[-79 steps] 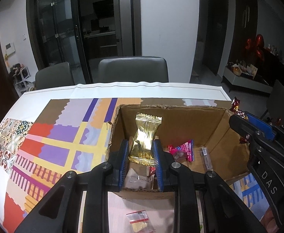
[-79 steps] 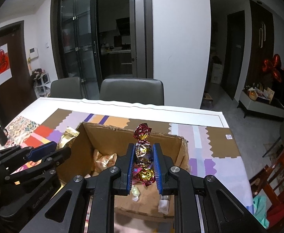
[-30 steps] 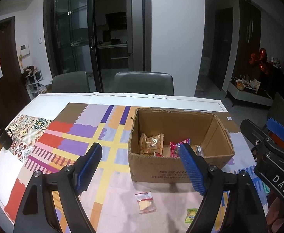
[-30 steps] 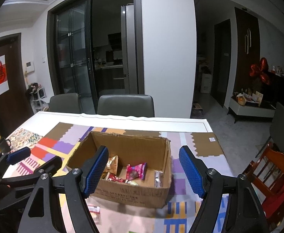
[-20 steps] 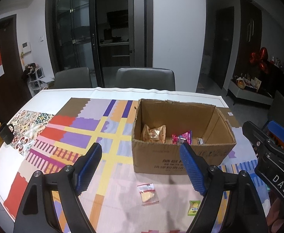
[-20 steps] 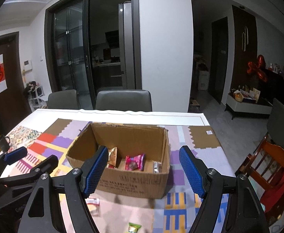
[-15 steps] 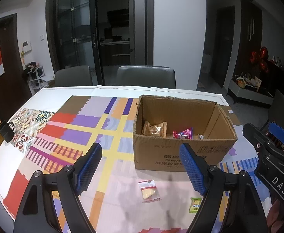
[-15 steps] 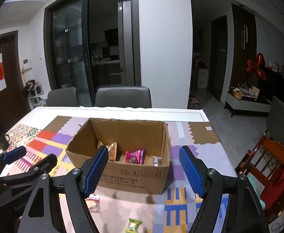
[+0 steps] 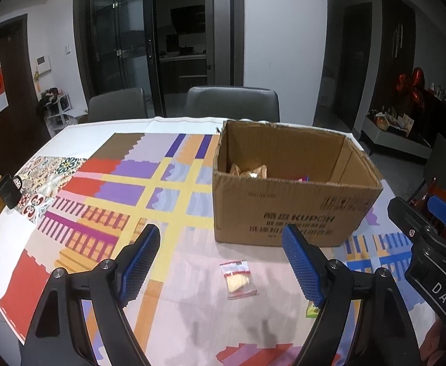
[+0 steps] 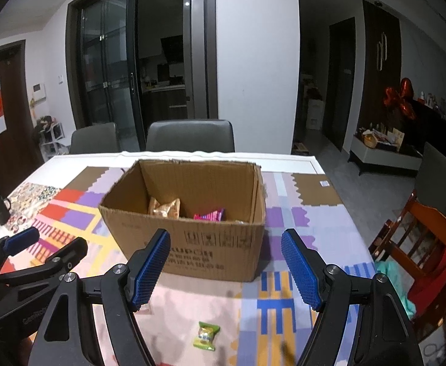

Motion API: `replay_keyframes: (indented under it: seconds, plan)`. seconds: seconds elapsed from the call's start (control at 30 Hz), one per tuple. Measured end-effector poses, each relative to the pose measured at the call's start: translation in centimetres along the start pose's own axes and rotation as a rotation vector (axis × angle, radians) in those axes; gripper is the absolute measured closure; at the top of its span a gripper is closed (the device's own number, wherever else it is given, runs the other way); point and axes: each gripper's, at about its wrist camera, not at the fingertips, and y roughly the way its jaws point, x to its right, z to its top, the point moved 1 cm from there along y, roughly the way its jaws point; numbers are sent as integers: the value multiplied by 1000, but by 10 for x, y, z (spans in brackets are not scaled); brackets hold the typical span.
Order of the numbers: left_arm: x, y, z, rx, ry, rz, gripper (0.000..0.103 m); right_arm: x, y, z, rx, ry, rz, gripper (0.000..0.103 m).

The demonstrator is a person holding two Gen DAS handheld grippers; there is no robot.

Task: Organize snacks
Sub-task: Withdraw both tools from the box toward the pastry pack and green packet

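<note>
An open cardboard box stands on the patterned tablecloth, with a gold packet and a pink packet inside. A clear packet with a yellow snack lies on the cloth in front of the box. A small green candy lies to its right. My left gripper is open and empty above the clear packet. My right gripper is open and empty above the green candy.
A black mug stands at the table's left edge beside a woven mat. Two grey chairs stand behind the table. A wooden chair with red cloth is at the right. Each gripper shows in the other's view.
Both grippers let go of their snacks into the box, opened wide, then pulled back toward me and down toward the loose snacks on the cloth.
</note>
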Motion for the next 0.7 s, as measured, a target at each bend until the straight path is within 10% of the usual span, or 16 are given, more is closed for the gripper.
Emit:
replay_keyframes:
  seconds: [0.7]
  plan:
    - [-4, 44, -54, -100, 7, 8, 21, -5, 31, -67, -127, 17, -35, 27]
